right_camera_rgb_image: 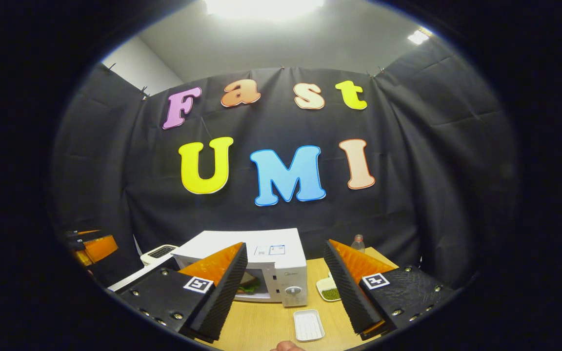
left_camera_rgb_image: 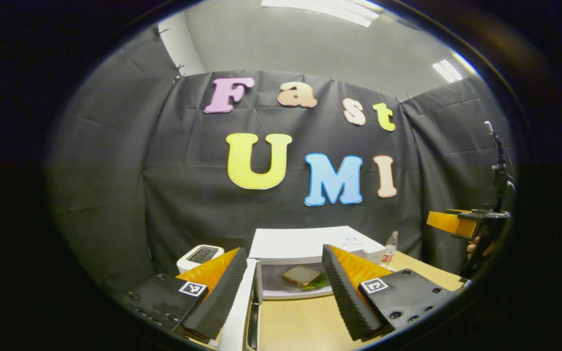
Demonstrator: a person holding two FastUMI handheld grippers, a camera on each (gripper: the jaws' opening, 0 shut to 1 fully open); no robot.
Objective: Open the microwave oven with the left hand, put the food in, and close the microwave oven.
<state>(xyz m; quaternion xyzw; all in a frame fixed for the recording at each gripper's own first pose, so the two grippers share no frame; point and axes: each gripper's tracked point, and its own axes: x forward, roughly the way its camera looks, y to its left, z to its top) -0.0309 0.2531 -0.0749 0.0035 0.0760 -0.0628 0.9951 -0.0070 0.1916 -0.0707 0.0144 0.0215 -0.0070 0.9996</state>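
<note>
The white microwave (left_camera_rgb_image: pixel 310 242) stands open on the wooden table (left_camera_rgb_image: pixel 300 321). A sandwich (left_camera_rgb_image: pixel 302 277) with green leaves lies on a plate inside its cavity. The door (left_camera_rgb_image: pixel 241 307) is swung out toward me, edge-on, close beside one finger of my left gripper (left_camera_rgb_image: pixel 281 297), which is open. Far to the right, the right gripper (left_camera_rgb_image: pixel 456 223) hangs in the air in a hand. In the right gripper view the microwave (right_camera_rgb_image: pixel 266 256) shows its control panel, the door (right_camera_rgb_image: pixel 134 278) stands out to the left, and the sandwich (right_camera_rgb_image: pixel 248 286) peeks from inside. My right gripper (right_camera_rgb_image: pixel 281 297) is open and holds nothing.
A white toaster (left_camera_rgb_image: pixel 200 255) sits left of the microwave, a small bottle (left_camera_rgb_image: pixel 391 246) behind it to the right. An empty white tray (right_camera_rgb_image: pixel 309 325) and a small dish of green bits (right_camera_rgb_image: pixel 330 292) lie on the table (right_camera_rgb_image: pixel 261 326) right of the microwave.
</note>
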